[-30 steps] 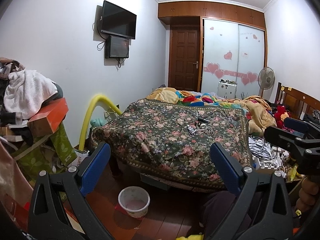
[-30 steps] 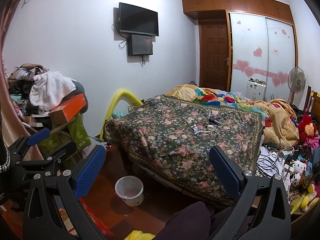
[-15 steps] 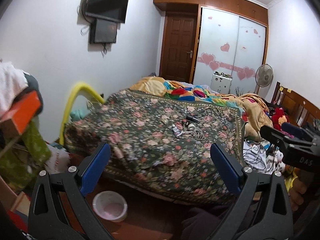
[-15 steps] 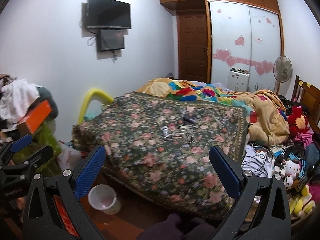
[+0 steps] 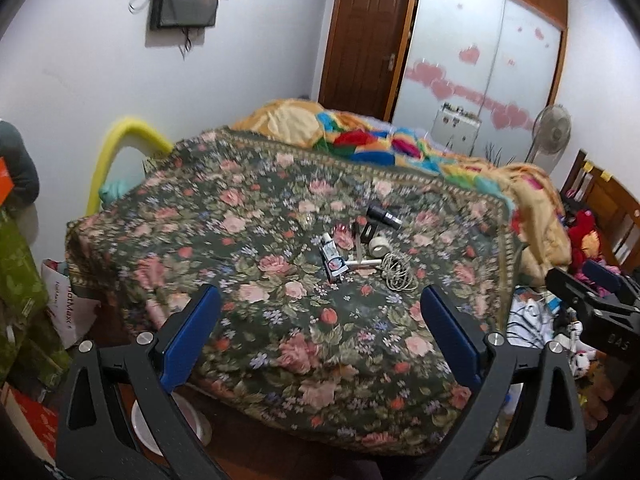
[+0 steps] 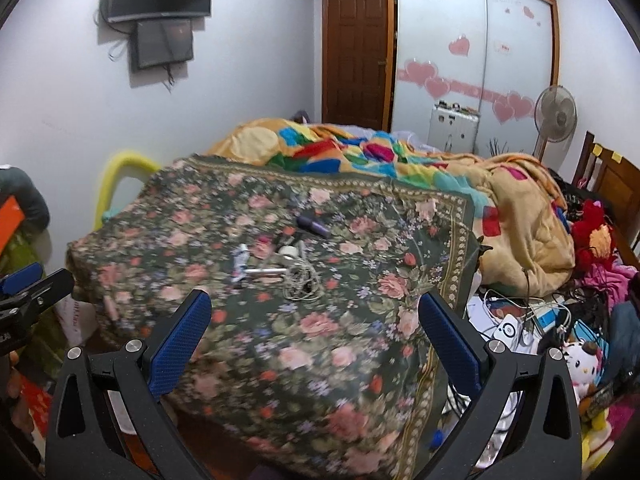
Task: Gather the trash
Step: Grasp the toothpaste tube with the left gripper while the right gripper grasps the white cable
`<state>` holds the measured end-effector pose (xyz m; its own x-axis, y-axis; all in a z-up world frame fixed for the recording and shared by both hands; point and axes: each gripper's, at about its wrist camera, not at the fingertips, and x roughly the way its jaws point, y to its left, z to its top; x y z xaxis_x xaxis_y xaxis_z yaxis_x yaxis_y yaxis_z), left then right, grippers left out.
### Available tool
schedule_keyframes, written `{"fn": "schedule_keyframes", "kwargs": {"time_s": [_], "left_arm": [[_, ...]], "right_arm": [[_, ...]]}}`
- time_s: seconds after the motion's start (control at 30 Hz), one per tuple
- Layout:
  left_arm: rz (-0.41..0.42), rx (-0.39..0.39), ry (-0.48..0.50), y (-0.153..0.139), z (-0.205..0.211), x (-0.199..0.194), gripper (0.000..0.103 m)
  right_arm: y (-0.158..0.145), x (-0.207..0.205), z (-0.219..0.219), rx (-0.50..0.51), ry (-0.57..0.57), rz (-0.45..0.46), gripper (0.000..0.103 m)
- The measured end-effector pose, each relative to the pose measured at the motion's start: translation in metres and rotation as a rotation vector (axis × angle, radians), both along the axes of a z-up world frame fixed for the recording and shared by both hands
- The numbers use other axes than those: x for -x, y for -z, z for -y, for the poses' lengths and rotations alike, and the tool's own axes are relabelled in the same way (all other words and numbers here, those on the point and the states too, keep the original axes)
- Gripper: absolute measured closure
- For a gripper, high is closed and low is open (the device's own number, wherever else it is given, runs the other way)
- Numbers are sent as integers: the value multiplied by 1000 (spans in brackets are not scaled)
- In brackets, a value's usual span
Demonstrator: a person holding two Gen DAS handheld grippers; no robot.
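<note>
A cluster of small items lies on a floral cloth (image 5: 288, 304) over a raised surface: a white tube (image 5: 333, 258), a dark cylinder (image 5: 384, 216), a tape roll (image 5: 379, 245) and a coiled cord (image 5: 397, 272). In the right wrist view the cluster shows as the tube (image 6: 241, 264), the cord (image 6: 300, 280) and the cylinder (image 6: 313, 226). My left gripper (image 5: 320, 336) is open and empty, short of the cluster. My right gripper (image 6: 314, 334) is open and empty too. A white bin (image 5: 170, 426) stands on the floor at lower left, partly hidden by my left gripper.
A bed with colourful bedding (image 6: 400, 160) lies behind the cloth. Cables and toys (image 6: 532, 320) crowd the floor at right. A yellow foam arch (image 5: 120, 148) and stacked boxes (image 5: 24, 280) stand at left. A fan (image 6: 554, 116) and wardrobe doors are at the back.
Both grippers have moved forward and tilted down toward the floral cloth; the item cluster looks larger and closer. The bin has slid to the lower left edge. Both grippers stay open.
</note>
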<state>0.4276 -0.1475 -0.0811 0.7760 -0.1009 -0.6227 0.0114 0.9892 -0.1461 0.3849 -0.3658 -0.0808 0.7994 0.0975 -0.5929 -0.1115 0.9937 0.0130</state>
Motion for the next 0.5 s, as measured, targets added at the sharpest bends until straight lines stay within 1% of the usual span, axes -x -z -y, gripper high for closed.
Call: {"fn": "schedule_keyframes", "kwargs": {"time_s": [0.1,0.2,0.33,0.43,0.47,0.5], "left_arm": [[-55,-1,4,23,11,-38,3],[-103,-3,14,43,19,-67,3],[-152,-29,29,67,27,-103,3],[-200,-6,41,91,25,-131,3],[-211,1,44,99,24,-140,3],[-214,3,44,104,25,-146,8]], "right_arm": [[17,-29,9,-9,-9,-40,0],[34,-55,12,-36,-24,-94,0],[56,-90,15,-82,-41,-153,0],[75,-116,14,-109,-55,-196,0],[82,-125,12,-118,-59,-206,0],[86,-132,12,-126,-63,-214,2]]}}
